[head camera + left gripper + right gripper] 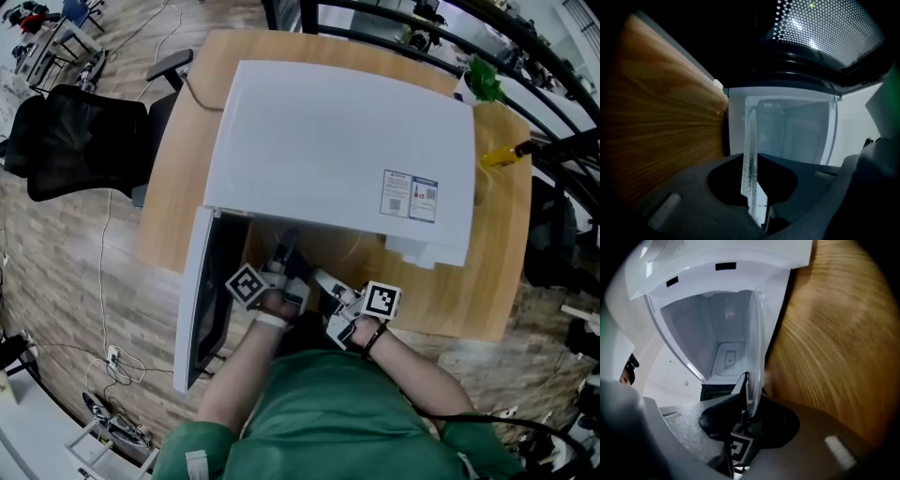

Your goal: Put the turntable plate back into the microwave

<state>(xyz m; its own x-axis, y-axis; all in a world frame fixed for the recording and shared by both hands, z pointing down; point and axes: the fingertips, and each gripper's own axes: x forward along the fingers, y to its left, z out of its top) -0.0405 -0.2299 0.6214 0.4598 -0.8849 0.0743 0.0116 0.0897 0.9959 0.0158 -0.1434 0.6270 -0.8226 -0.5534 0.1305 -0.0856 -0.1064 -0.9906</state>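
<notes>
Left gripper (752, 165) fingers pinch plate (750, 133) rim, aiming it at microwave (787, 126) cavity ahead. Right gripper (751, 404) fingers spread astride the rim; I judge it only steadies.

No text, brand name or number is legible in any view.

One printed label (410, 197) stands on the top panel of the microwave (337, 141), well beyond the fingertips of both grippers and off to the right-hand side. It is white with a blue header band, a square code block and a small red mark. Its print is too small to read.

Square black-and-white coded markers:
- On the left cube (247, 285), behind the fingers of the left gripper (284, 251).
- On the right cube (382, 301), behind the fingers of the right gripper (323, 281).
- In the right gripper view, a partly hidden marker (739, 447) at the base of the fingers.
</notes>
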